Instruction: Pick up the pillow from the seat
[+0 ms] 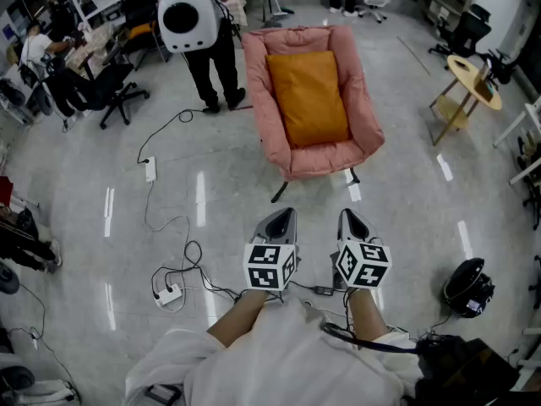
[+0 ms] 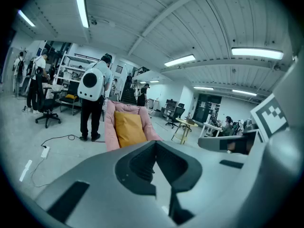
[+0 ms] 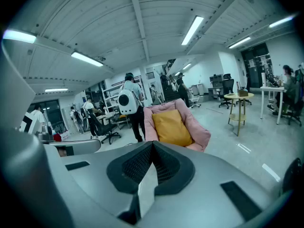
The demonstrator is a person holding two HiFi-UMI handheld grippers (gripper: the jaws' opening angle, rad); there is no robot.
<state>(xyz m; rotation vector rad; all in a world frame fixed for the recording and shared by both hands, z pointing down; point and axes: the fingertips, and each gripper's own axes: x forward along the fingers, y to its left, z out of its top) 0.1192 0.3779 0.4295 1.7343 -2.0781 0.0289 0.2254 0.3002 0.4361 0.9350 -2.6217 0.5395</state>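
Very early in the job, by the look of it. Orange pillow (image 1: pixel 308 98) resting in the middle of the pink padded seat (image 1: pixel 256 74), untouched, well apart from both tools. Left gripper (image 1: pixel 280 221) and right gripper (image 1: pixel 352 223) side by side low in the head view, held out over bare floor, both aimed toward the chair and tipped a little downward. Jaws pressed together on the left with nothing between them; same story on the right, closed tight and empty. In both gripper views, the pillow visible over the closed tips, a good way off, with open floor in between. Person with a white backpack (image 1: pixel 190 15) standing just beside the seat on its left in the head view. Cables and a power strip (image 1: pixel 150 169) trailing across the floor to the left of the approach line. Done so far: nothing to show beyond lining up on the target. Left to do, judging from here: close the gap to the chair, open the jaws, take hold of the pillow, lift it clear of the seat. Possibly a two-gripper lift for something so wide and soft, though only a guess.
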